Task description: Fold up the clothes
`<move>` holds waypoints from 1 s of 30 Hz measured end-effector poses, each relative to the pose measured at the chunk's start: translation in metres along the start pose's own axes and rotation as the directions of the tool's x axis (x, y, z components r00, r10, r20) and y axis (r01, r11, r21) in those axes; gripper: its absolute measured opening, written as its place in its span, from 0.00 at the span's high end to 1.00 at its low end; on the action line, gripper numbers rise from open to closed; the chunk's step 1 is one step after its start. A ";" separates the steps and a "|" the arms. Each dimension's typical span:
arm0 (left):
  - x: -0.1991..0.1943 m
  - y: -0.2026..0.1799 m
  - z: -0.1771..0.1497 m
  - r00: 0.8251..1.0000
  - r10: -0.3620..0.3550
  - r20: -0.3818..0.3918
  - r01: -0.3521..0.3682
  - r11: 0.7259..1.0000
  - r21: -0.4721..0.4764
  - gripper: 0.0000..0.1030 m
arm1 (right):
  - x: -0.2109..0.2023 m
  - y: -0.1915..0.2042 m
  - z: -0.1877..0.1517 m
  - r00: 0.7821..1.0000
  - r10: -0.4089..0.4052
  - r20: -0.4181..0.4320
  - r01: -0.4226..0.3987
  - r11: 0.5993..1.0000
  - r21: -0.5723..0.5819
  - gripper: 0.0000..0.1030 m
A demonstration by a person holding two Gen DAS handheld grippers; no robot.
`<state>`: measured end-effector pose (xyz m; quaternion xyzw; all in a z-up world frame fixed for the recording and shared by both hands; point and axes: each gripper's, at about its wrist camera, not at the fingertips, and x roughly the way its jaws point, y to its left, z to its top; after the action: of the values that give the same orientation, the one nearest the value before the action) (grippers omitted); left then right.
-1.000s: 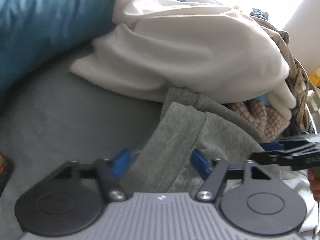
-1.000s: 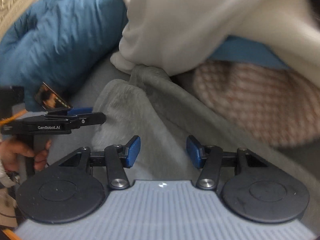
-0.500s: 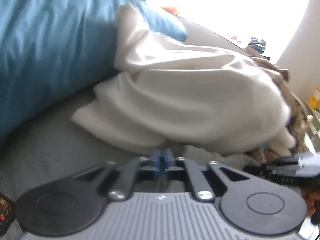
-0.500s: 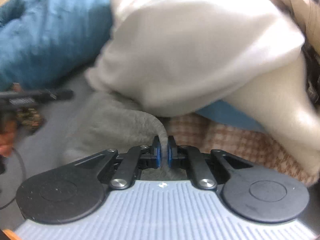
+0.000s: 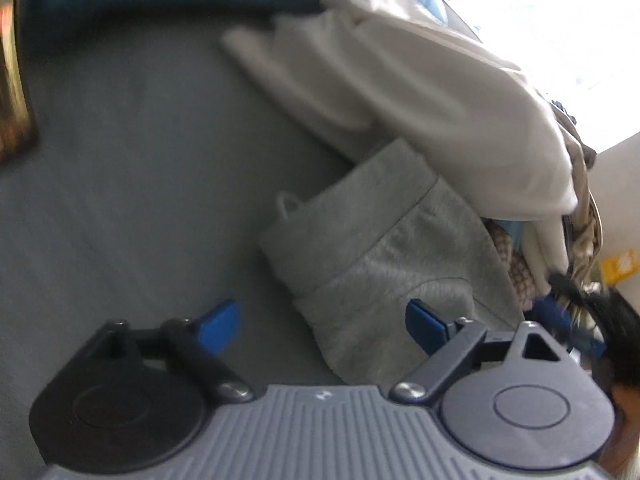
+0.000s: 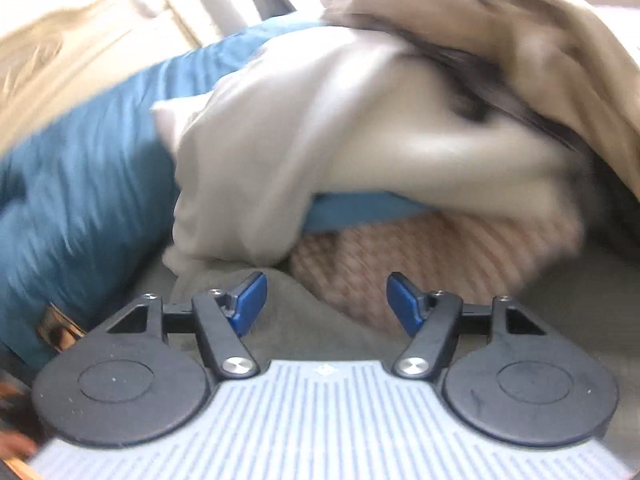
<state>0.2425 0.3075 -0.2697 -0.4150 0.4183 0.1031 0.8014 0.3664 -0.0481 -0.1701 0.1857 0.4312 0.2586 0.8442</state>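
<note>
Left hand-held gripper (image 5: 322, 322): jaws wide apart, just opened, nothing clamped, blue pads hanging over the grey garment (image 5: 384, 248), which lies crumpled on the grey bed sheet (image 5: 120, 184) ahead and to the right. Right hand-held gripper (image 6: 326, 300): jaws apart, just opened, clamped on nothing, grey cloth below them. Just beyond: pink checked knit (image 6: 420, 256), white garment (image 6: 300, 152) on top, blue pillow (image 6: 80, 184) to its left.
</note>
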 end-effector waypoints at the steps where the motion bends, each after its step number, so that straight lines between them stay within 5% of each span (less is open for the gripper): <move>1: 0.010 0.003 -0.001 1.000 -0.013 0.002 0.014 0.999 -0.040 0.13 | -0.007 -0.011 -0.004 1.000 0.018 -0.008 -0.018 0.997 0.070 0.36; 11: 0.044 -0.004 -0.008 0.981 -0.076 0.179 0.108 0.978 -0.180 0.20 | -0.067 -0.089 -0.111 0.994 -0.041 -0.104 0.086 0.878 0.471 0.36; 13: 0.046 -0.003 -0.008 0.976 -0.050 0.213 0.100 0.968 -0.230 0.30 | -0.080 -0.098 -0.132 0.993 -0.032 -0.113 0.086 0.854 0.514 0.36; 15: 0.044 -0.001 -0.010 0.973 -0.018 0.231 0.080 0.962 -0.263 0.54 | -0.086 -0.101 -0.154 0.993 -0.011 -0.115 0.073 0.830 0.552 0.36; 18: 0.037 -0.002 -0.013 0.968 0.008 0.251 0.061 0.961 -0.269 0.70 | -0.104 -0.109 -0.184 0.995 0.023 -0.096 0.041 0.790 0.612 0.36; 23: 0.007 -0.018 -0.012 0.949 0.048 0.312 0.024 0.975 -0.222 0.74 | -0.132 -0.123 -0.217 1.000 0.013 -0.025 0.009 0.703 0.711 0.36; 30: -0.056 -0.014 -0.036 0.936 0.065 0.346 0.000 0.983 -0.184 0.74 | -0.174 -0.139 -0.233 0.994 -0.002 0.114 -0.081 0.688 0.721 0.36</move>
<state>0.1932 0.2823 -0.2302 -0.4540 0.2646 0.2260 0.8202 0.1274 -0.2418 -0.2654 0.5262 0.4489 0.0757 0.7182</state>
